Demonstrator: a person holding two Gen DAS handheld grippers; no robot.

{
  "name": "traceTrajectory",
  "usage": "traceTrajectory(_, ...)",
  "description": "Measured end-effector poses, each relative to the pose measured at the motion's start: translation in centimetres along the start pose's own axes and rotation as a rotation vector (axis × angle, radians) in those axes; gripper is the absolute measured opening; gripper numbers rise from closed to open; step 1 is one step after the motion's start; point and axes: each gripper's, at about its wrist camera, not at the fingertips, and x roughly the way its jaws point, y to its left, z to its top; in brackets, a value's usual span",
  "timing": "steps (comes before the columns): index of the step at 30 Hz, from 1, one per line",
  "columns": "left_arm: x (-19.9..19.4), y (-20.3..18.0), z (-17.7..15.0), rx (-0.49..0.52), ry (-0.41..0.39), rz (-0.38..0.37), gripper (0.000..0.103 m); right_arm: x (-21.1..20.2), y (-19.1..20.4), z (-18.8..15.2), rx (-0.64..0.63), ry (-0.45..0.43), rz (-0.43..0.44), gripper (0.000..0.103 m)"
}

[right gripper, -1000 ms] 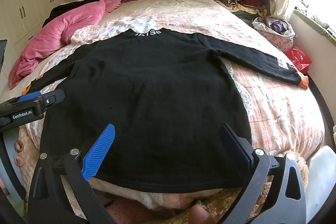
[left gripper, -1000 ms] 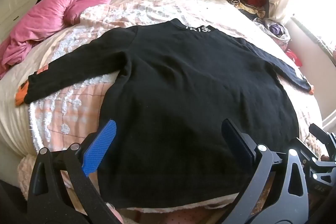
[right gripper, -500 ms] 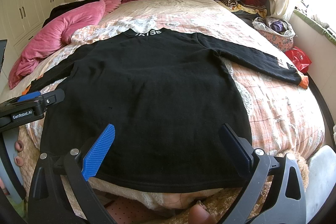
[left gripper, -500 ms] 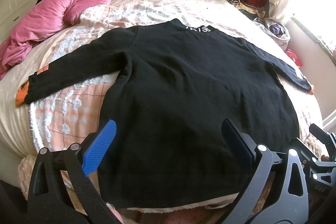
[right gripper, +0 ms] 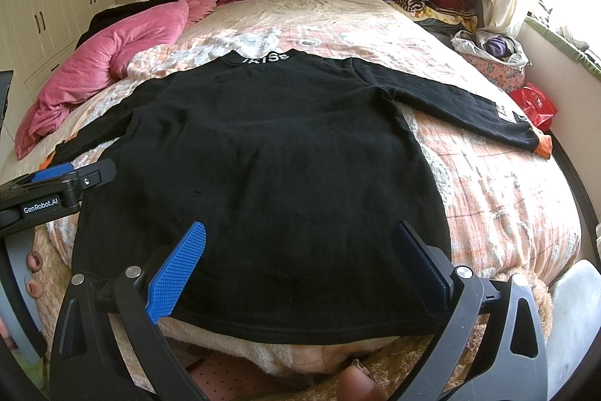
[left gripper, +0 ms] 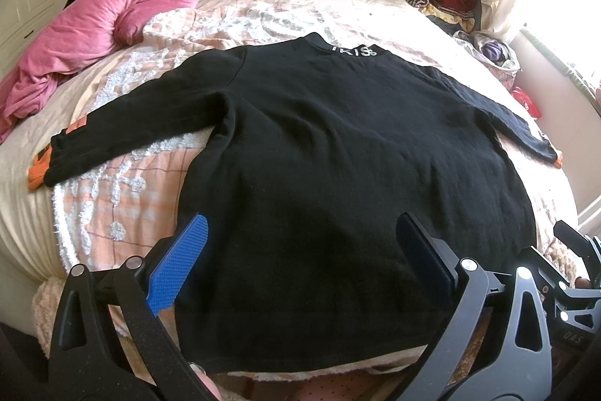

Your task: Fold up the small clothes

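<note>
Black sweater (left gripper: 338, 175) lies flat, centre of bed (right gripper: 507, 205), hem nearest you, sleeves out left & right. Left tool (left gripper: 300, 258) & right tool (right gripper: 300, 258) hover spread over hem, gripping nothing. Step: pre-fold. Next, probably: pinch a sleeve, fold inward.

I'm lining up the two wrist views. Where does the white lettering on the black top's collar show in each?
Left wrist: white lettering, upper centre, slightly right.
Right wrist: it sits upper centre, slightly left.
Shared landmark: the pink duvet, on the left in both.
</note>
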Motion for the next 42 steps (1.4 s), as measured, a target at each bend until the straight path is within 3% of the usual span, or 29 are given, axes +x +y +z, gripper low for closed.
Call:
traceTrajectory(28, 0.9, -0.1, 0.9, 0.020, -0.003, 0.016, 0.094, 0.6, -0.2, 1.4, -0.003, -0.006, -0.002, 0.099)
traceTrajectory(42, 3.1, 0.5, 5.7, -0.009, -0.006, 0.027, 0.094, 3.1, 0.5, 7.4, -0.001, -0.027, 0.032, 0.099)
